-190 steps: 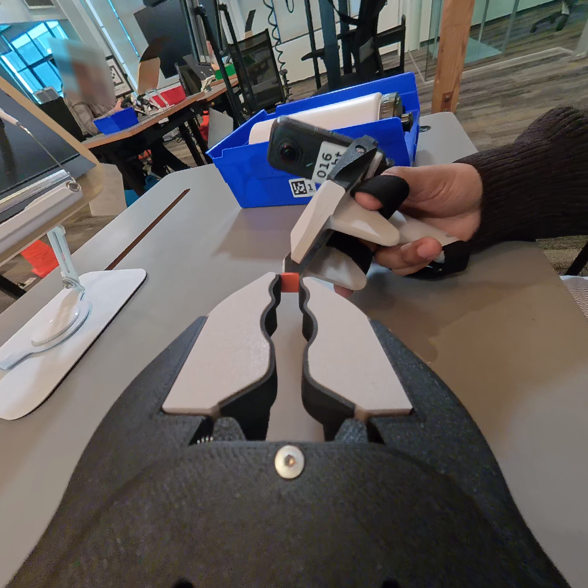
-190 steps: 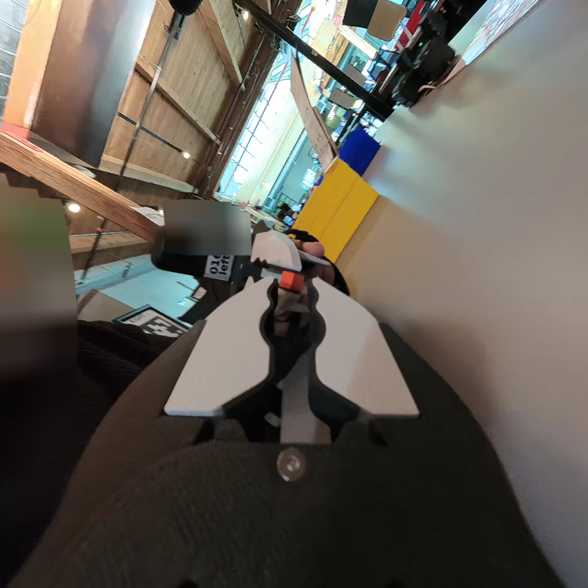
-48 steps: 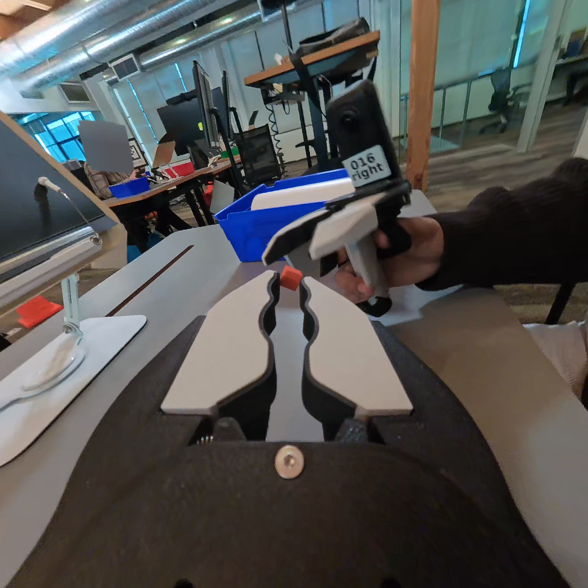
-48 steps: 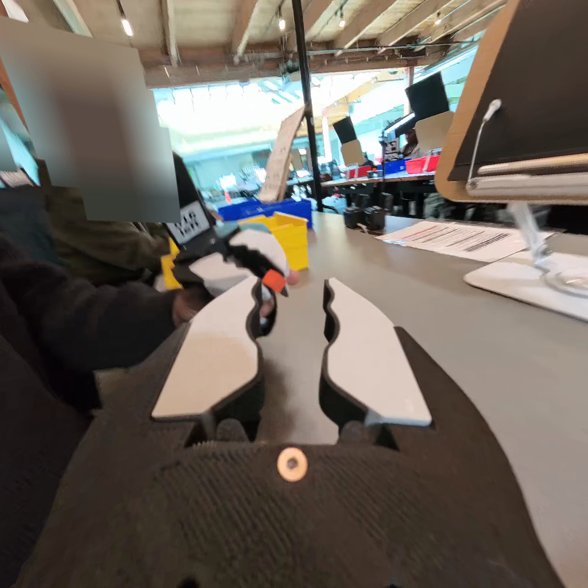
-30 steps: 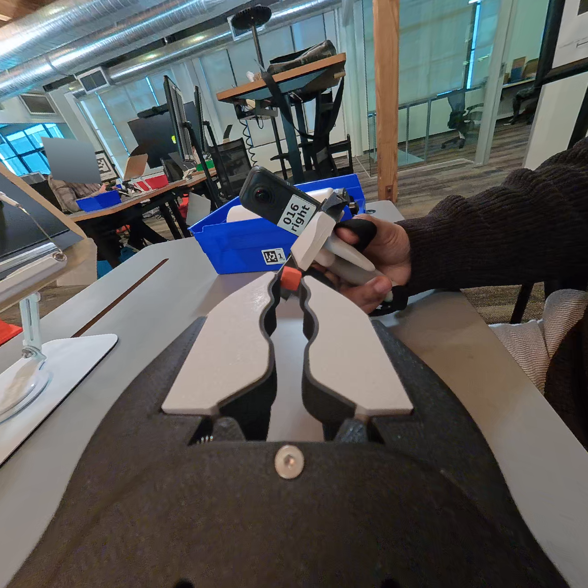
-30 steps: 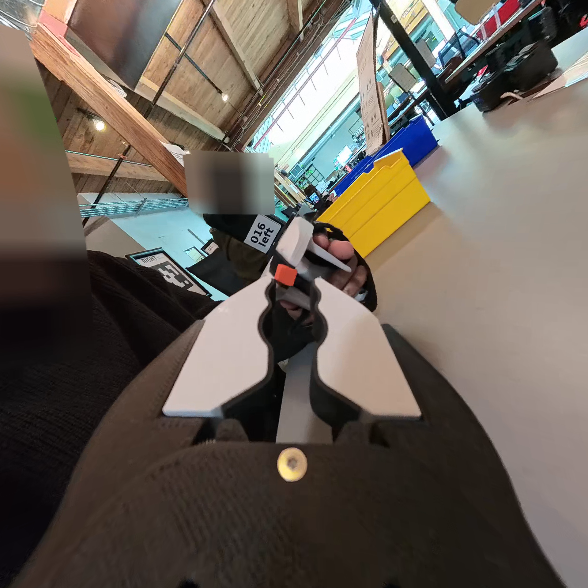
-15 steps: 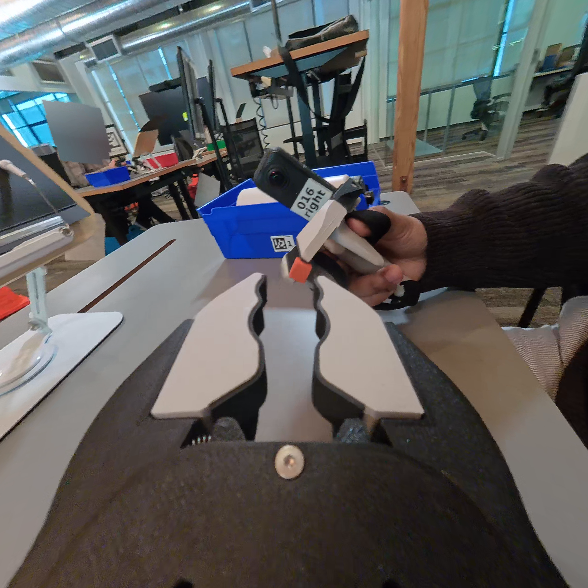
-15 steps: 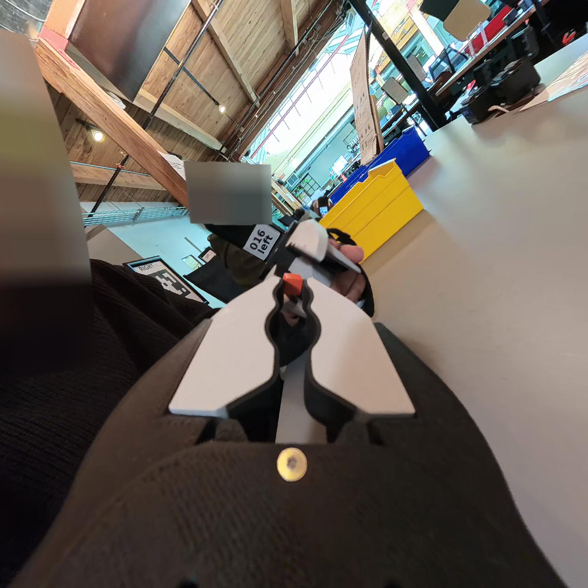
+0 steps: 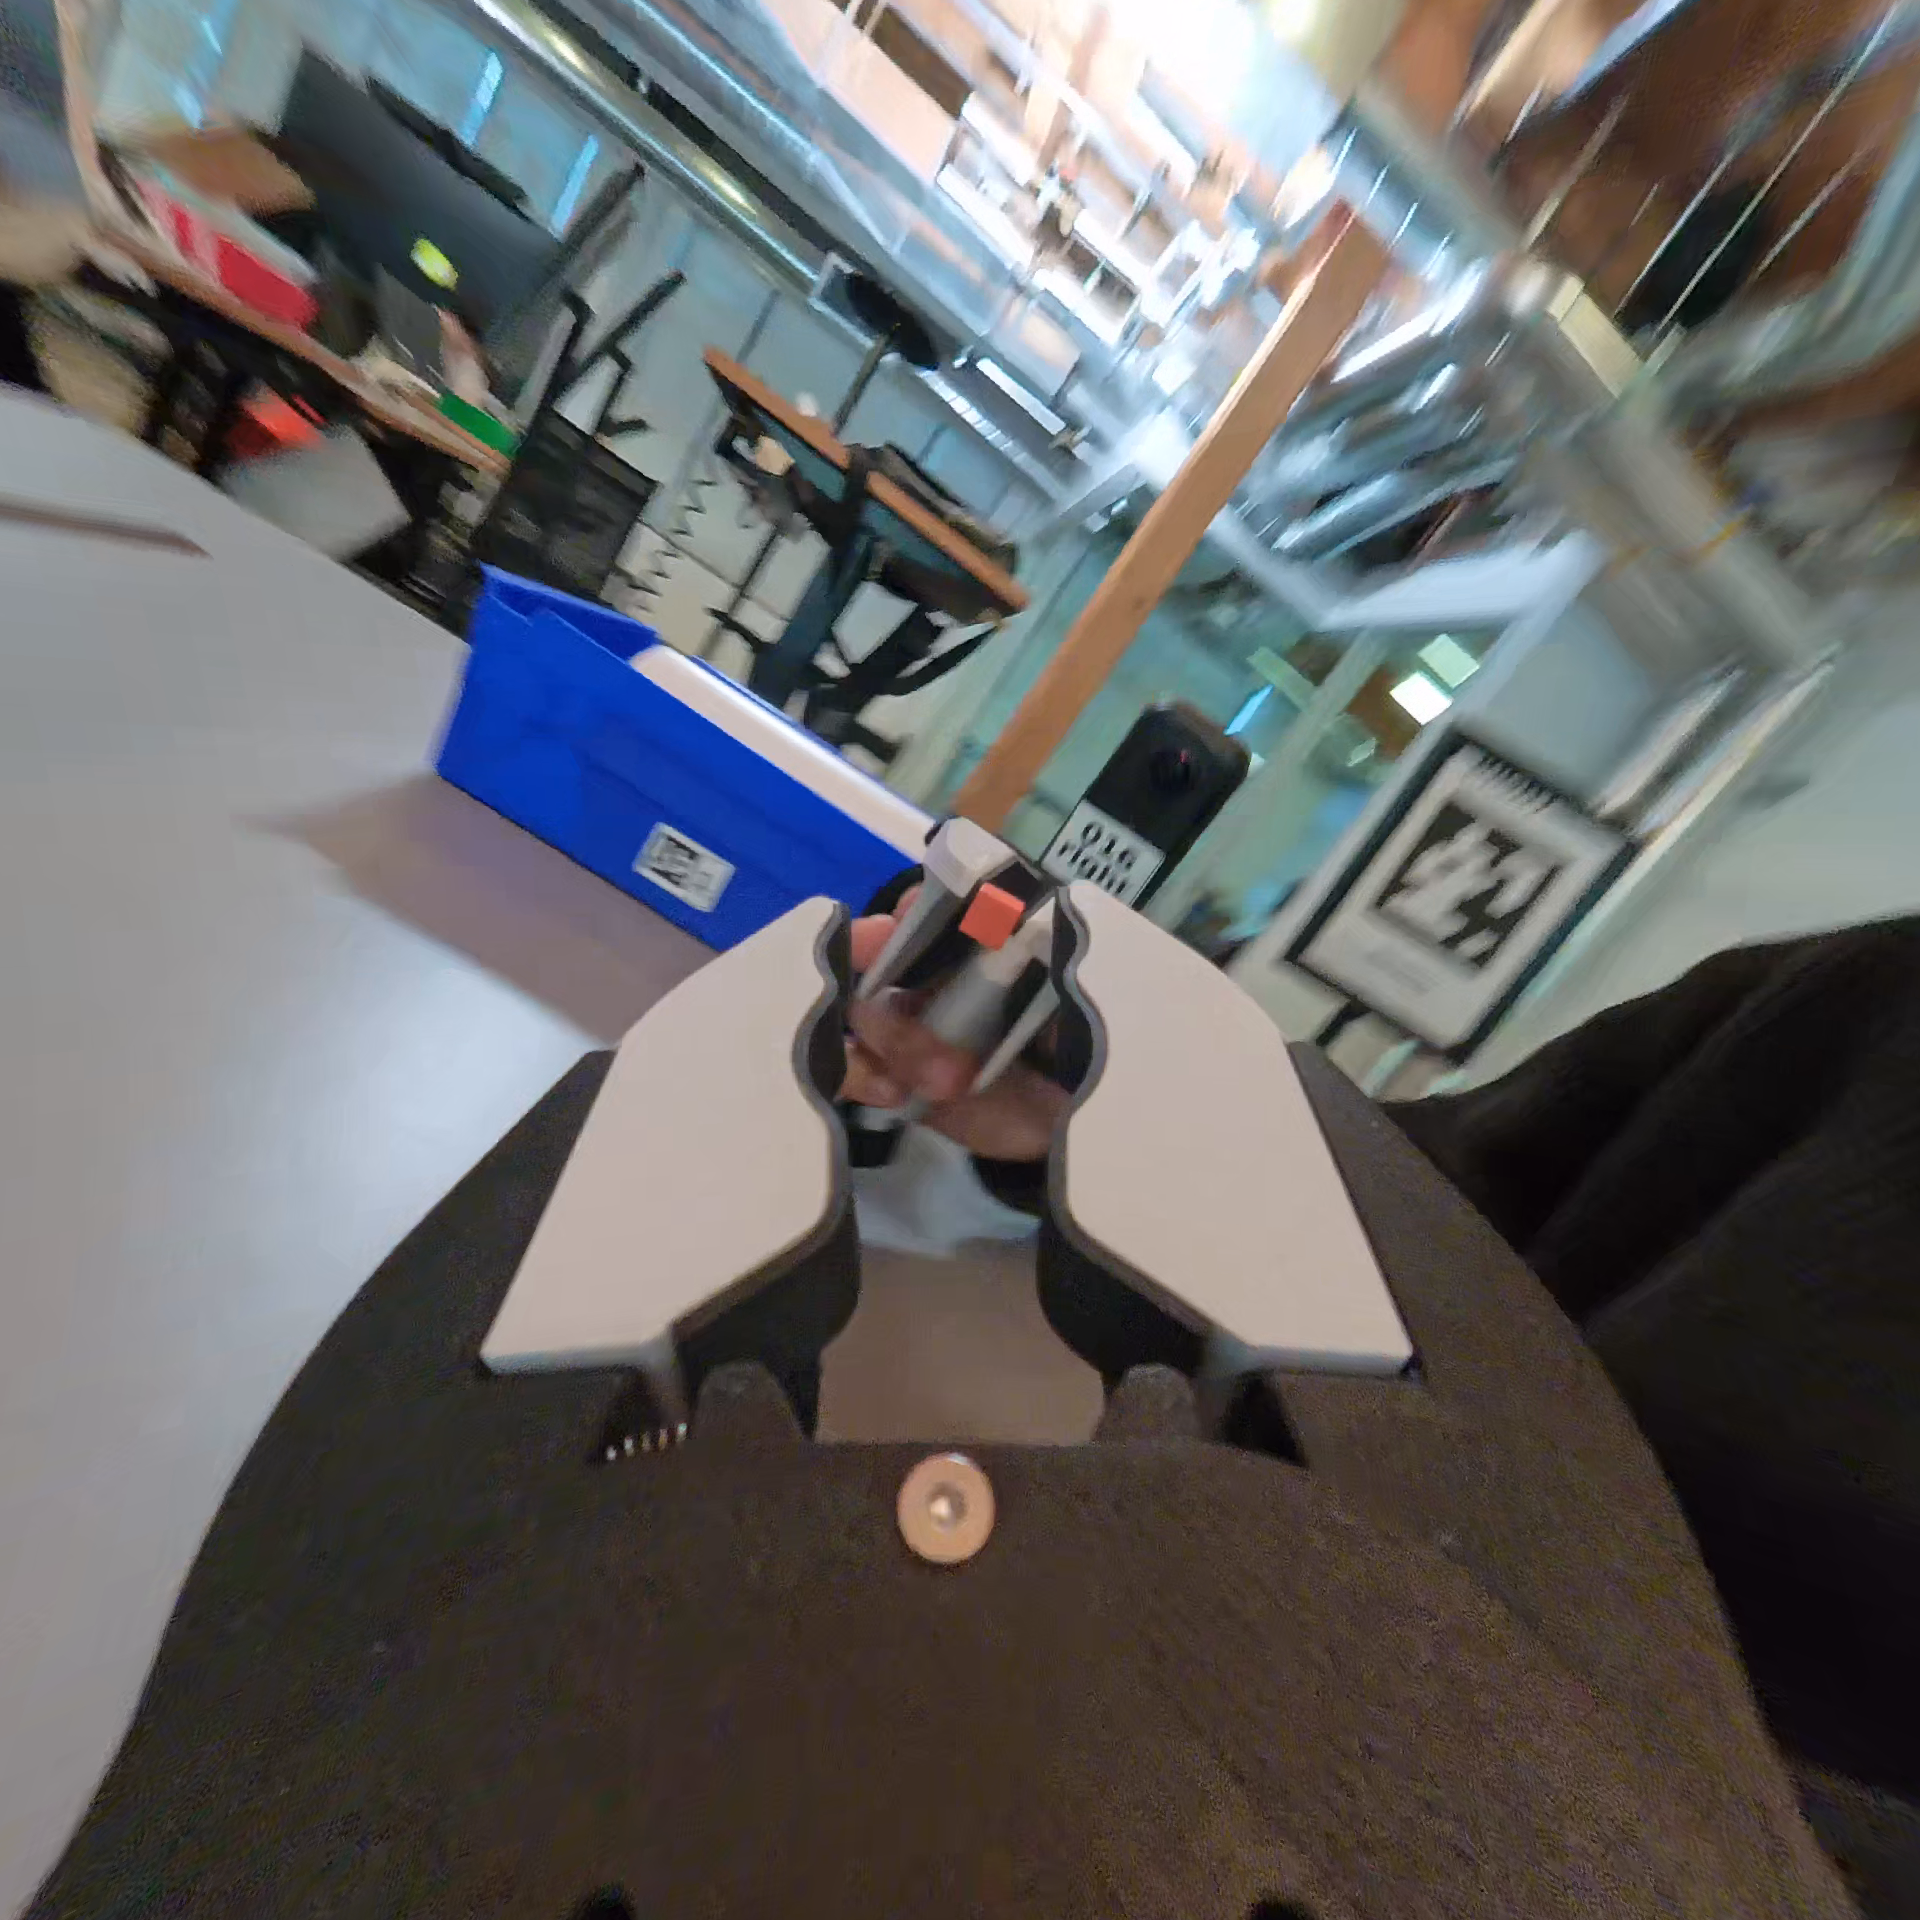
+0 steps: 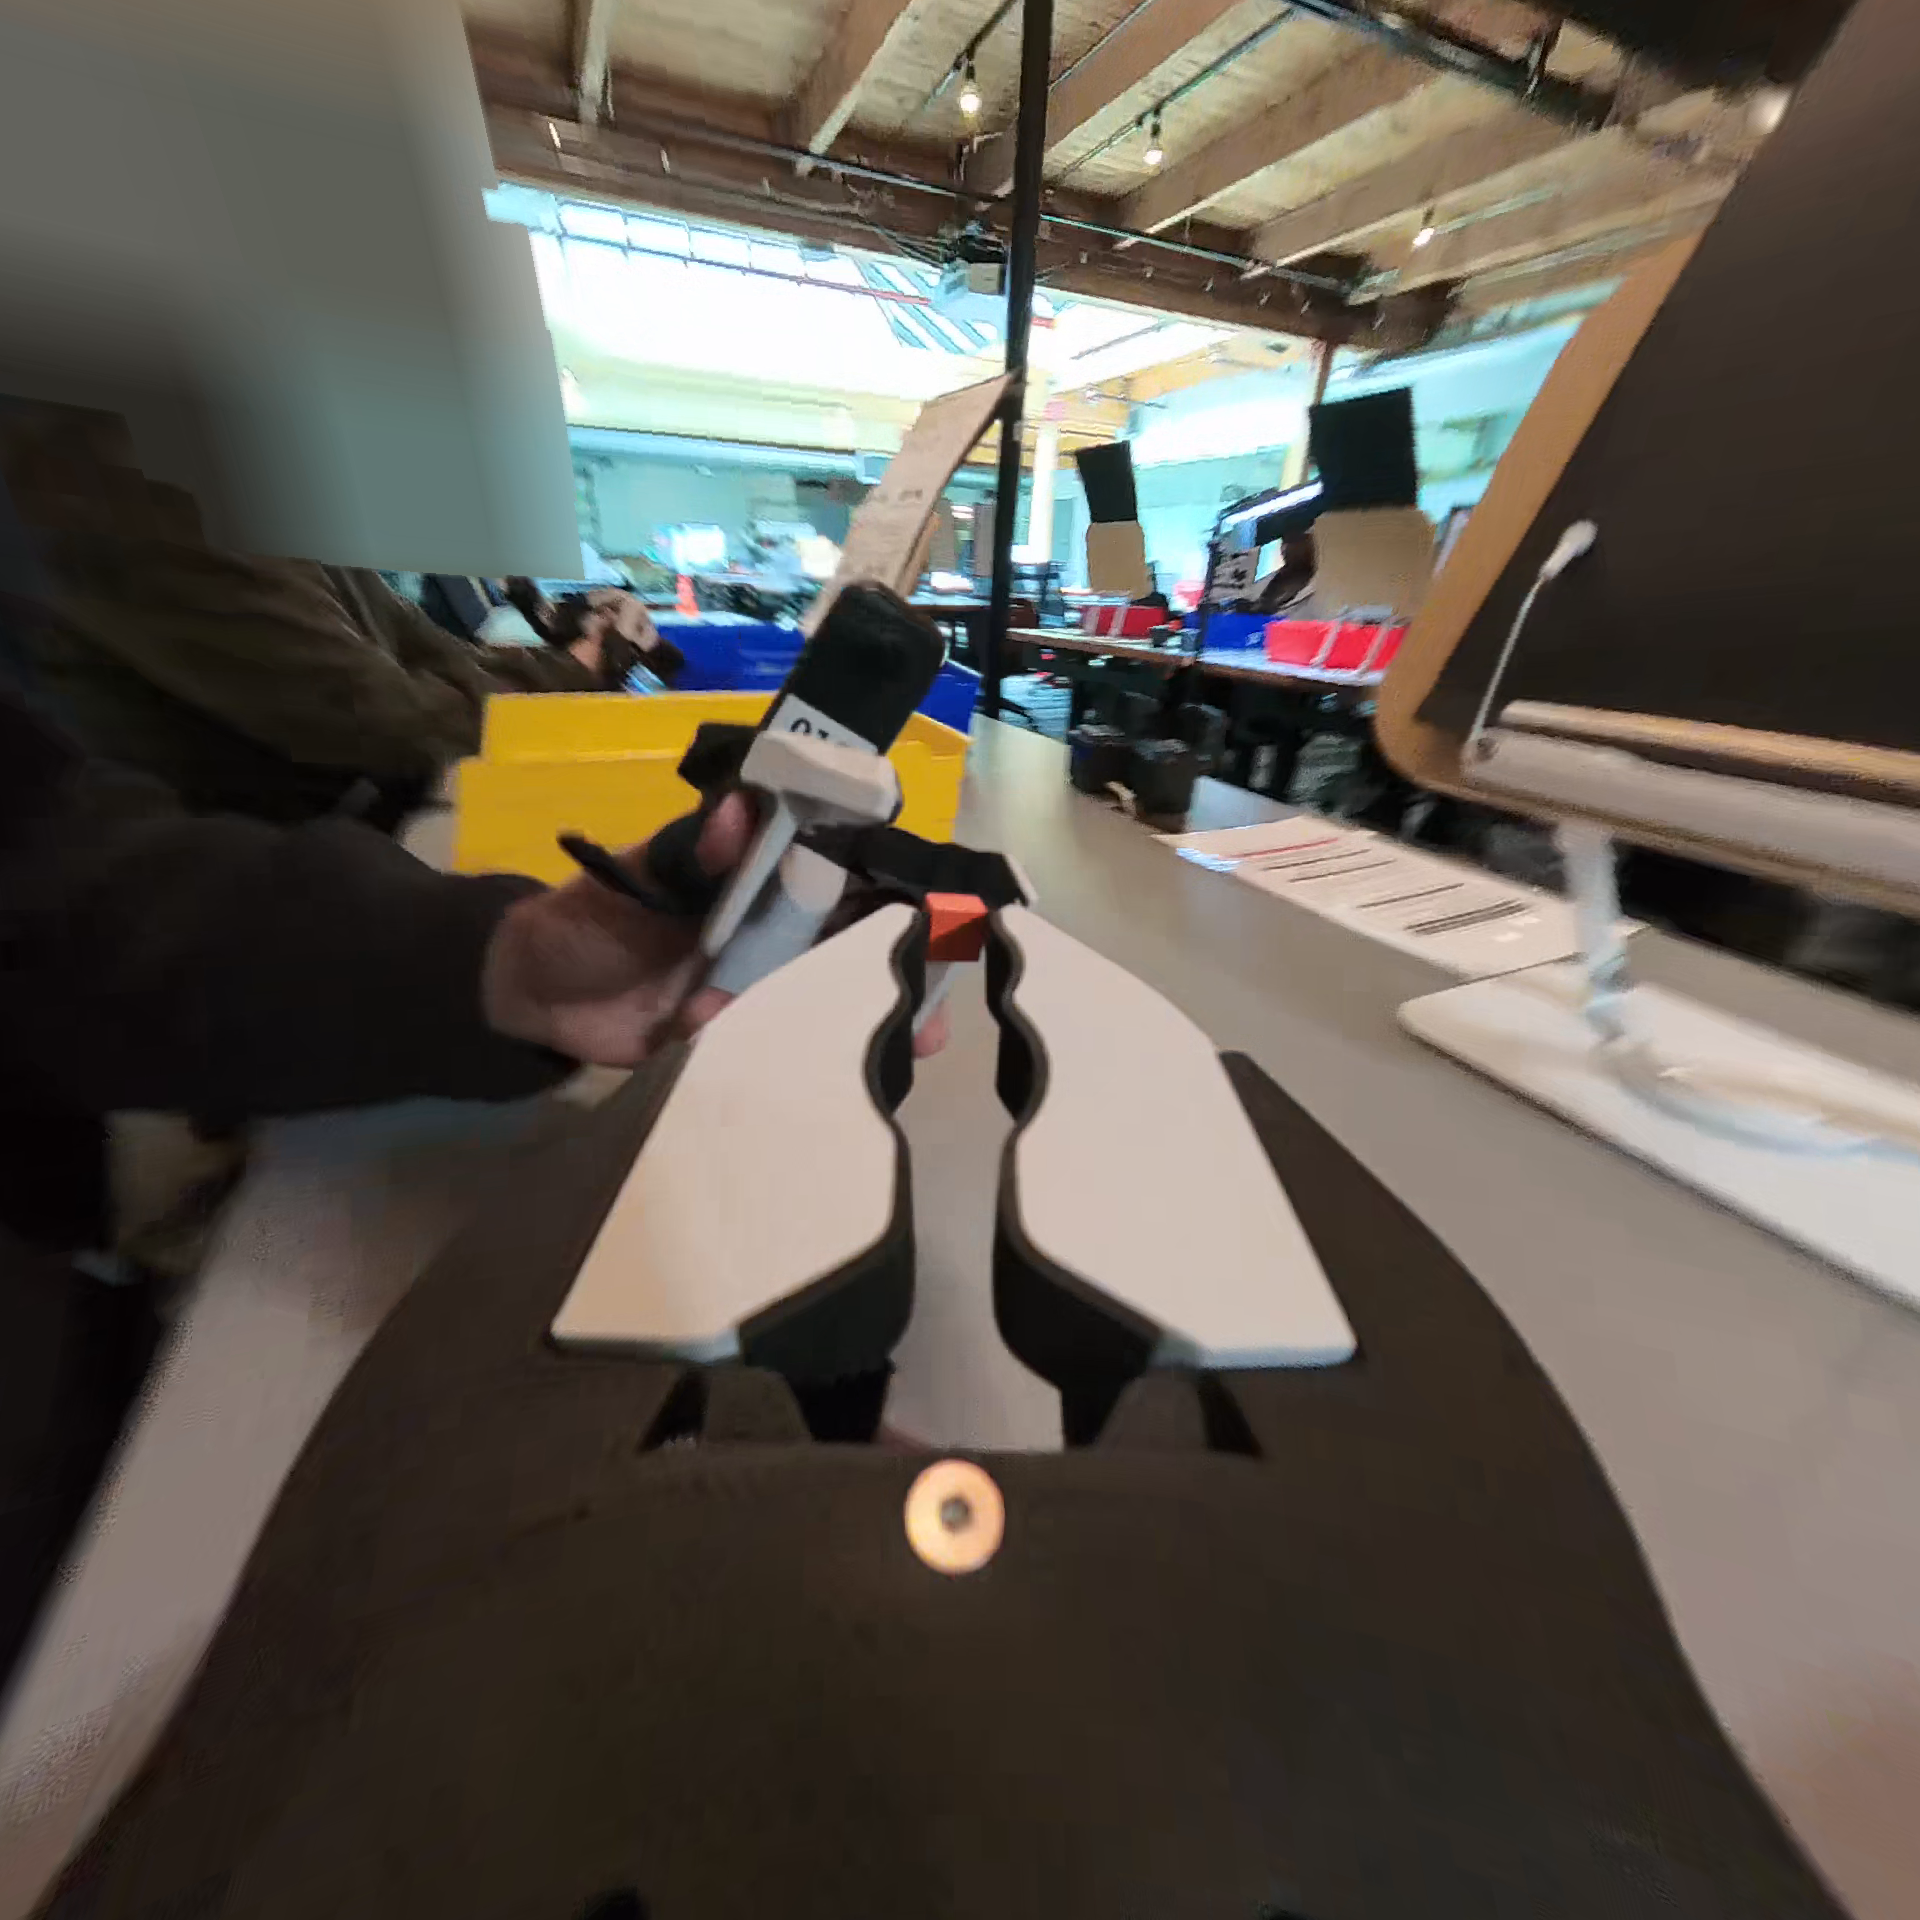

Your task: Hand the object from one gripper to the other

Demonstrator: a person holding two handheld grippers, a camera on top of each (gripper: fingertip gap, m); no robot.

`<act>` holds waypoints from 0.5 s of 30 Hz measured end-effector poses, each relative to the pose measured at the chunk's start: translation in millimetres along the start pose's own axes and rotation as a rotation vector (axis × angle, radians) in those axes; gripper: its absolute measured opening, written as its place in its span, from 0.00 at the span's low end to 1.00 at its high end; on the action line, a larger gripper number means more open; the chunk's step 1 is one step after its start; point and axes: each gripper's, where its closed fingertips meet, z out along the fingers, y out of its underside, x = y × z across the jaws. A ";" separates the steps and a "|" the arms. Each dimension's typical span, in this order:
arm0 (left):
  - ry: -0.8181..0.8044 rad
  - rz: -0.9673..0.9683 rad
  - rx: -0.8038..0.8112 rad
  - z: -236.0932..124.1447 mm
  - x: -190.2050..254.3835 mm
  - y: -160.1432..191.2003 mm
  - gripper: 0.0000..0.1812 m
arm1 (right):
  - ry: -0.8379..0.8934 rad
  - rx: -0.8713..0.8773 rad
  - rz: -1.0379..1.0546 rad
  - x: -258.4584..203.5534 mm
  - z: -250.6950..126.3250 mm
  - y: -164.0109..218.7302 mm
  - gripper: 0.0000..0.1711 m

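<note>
Left wrist view: the left gripper (image 9: 951,914) has its two fingers spread wide, with nothing clamped between them. Framed in the gap between their tips is a small orange block (image 9: 987,914), which sits nearer the finger on the right of the picture than the other. The block is pinched at the tip of the right gripper (image 9: 982,925), which points back towards the camera and is held by a hand (image 9: 935,1070) in a dark sleeve. The blur does not show whether the left fingers touch the block. A blue bin (image 9: 644,769) stands on the grey table (image 9: 208,987) behind and to the left.

In the right wrist view, the right gripper's own fingers are drawn close together, and the orange block (image 10: 954,928) is gripped between their very tips, up off the table. The left gripper (image 10: 935,868) comes in from the left, held by the other hand (image 10: 592,966), and its dark finger ends lie just behind and above the block. A yellow bin (image 10: 582,769) stands behind that hand. To the right, printed sheets of paper (image 10: 1382,883) lie flat on the table, and beside them stands a stand on a white base (image 10: 1662,1101).
</note>
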 end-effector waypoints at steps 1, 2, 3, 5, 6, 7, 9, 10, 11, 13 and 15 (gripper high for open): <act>0.044 -0.122 0.013 -1.1 -1.3 0.1 0.22 | 0.024 -0.010 -0.074 -0.3 1.2 1.3 0.06; 0.091 -0.255 0.020 -1.5 -2.2 1.2 0.24 | 0.038 -0.023 -0.132 -1.4 2.4 3.1 0.06; 0.143 -0.379 0.020 -1.0 -2.0 3.2 0.23 | 0.039 -0.040 -0.168 -3.3 3.9 5.8 0.06; 0.221 -0.546 0.009 1.5 -0.1 9.1 0.22 | 0.029 -0.067 -0.195 -7.0 6.6 10.3 0.06; 0.225 -0.580 -0.014 4.0 0.1 14.6 0.21 | 0.029 -0.071 -0.202 -7.7 7.4 11.5 0.06; 0.223 -0.589 -0.050 6.5 1.4 20.9 0.21 | 0.029 -0.075 -0.207 -8.0 7.9 12.3 0.06; 0.214 -0.569 -0.113 9.7 4.7 29.7 0.18 | 0.028 -0.082 -0.213 -7.8 7.8 13.7 0.06; 0.205 -0.557 -0.124 9.9 4.7 31.2 0.17 | 0.030 -0.083 -0.215 -7.5 7.5 13.9 0.06; 0.196 -0.554 -0.119 9.3 3.2 30.9 0.16 | 0.029 -0.083 -0.214 -7.3 7.3 14.0 0.06; 0.193 -0.570 -0.081 6.0 -1.1 25.7 0.16 | 0.026 -0.084 -0.214 -7.6 7.2 14.3 0.06; 0.204 -0.591 -0.040 2.5 -3.8 19.4 0.16 | 0.020 -0.099 -0.223 -8.8 7.7 16.8 0.06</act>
